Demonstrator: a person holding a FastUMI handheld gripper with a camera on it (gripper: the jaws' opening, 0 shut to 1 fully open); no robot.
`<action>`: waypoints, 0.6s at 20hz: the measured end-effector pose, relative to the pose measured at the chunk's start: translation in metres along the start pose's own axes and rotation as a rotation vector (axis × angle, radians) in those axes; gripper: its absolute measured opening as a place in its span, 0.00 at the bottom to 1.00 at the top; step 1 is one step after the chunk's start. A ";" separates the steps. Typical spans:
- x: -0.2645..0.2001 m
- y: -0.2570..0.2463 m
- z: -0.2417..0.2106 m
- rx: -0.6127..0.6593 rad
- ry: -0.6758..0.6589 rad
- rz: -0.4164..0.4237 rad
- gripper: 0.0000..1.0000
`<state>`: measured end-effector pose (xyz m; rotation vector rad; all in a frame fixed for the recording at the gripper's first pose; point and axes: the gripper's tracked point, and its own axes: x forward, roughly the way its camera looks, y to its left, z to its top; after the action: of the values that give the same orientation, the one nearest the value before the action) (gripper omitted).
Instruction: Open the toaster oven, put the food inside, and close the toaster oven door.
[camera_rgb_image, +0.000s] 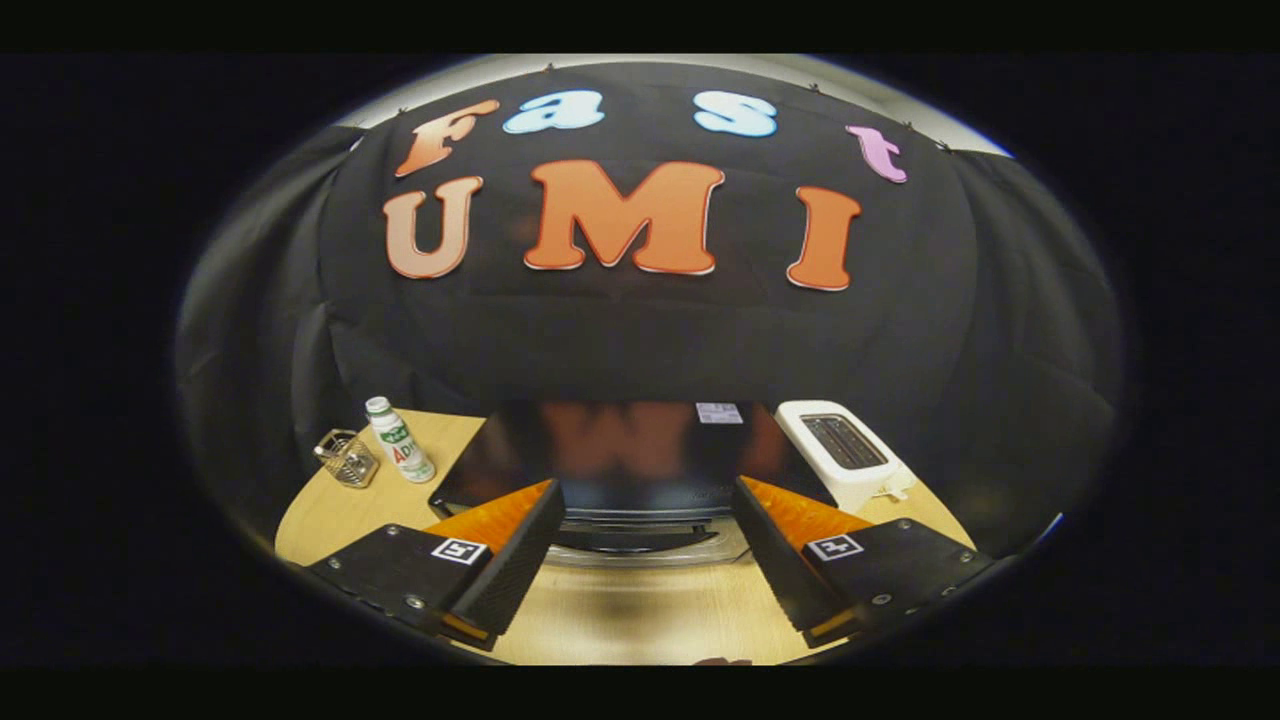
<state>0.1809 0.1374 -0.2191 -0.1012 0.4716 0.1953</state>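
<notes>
A black toaster oven (620, 445) with a glossy top stands on the wooden table (640, 620), seen from above and in front. Its front edge and a curved silvery door handle (650, 555) lie low between my fingers. The door looks closed. My gripper (648, 488) hovers above the oven's front, open wide, with nothing between the fingers. Close under the gripper, a small reddish sliver (722, 661) peeks in at the table's near edge; I cannot tell what it is.
A white pop-up toaster (845, 450) stands just right of the oven. To the left are a white bottle with a green label (400, 440) and a small wire basket (346, 458). The black booth cloth hangs close behind everything.
</notes>
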 end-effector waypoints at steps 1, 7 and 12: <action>0.008 0.002 -0.007 0.003 0.023 0.003 1.00; 0.037 0.006 -0.031 -0.019 0.107 0.008 1.00; 0.031 0.006 -0.038 0.008 0.130 0.032 1.00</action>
<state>0.1903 0.1432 -0.2673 -0.0993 0.6037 0.2189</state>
